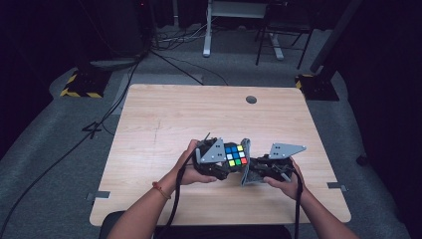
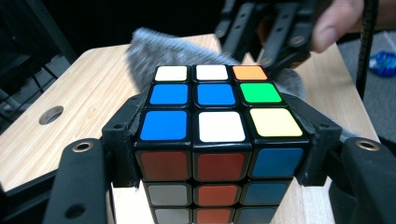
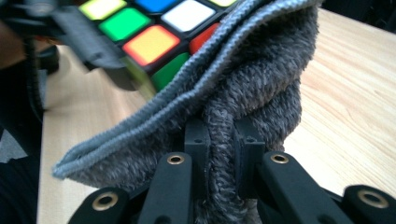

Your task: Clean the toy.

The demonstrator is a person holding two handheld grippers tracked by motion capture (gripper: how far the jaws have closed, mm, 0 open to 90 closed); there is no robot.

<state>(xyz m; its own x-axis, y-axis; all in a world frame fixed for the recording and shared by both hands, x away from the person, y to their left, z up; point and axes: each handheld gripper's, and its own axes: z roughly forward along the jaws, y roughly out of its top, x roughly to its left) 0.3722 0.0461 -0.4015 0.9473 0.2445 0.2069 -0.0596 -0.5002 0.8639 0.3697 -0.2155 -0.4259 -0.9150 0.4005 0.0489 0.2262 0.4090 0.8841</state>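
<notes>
A scrambled puzzle cube point(image 1: 235, 155) hangs above the near middle of the wooden table, clamped between the jaws of my left gripper point(image 1: 225, 158). In the left gripper view the cube point(image 2: 217, 126) sits squarely between both black pads, its top showing white, blue, green, orange and yellow tiles. My right gripper point(image 1: 255, 168) is shut on a folded grey cloth point(image 1: 245, 164), which it presses against the cube's right side. The right gripper view shows the cloth point(image 3: 233, 93) pinched between the pads, with the cube point(image 3: 154, 28) just behind it.
The light wooden table point(image 1: 164, 124) has a round cable hole point(image 1: 251, 99) near its far edge. Beyond it lie grey floor, cables and desk legs point(image 1: 206, 35). Both forearms enter from the bottom edge.
</notes>
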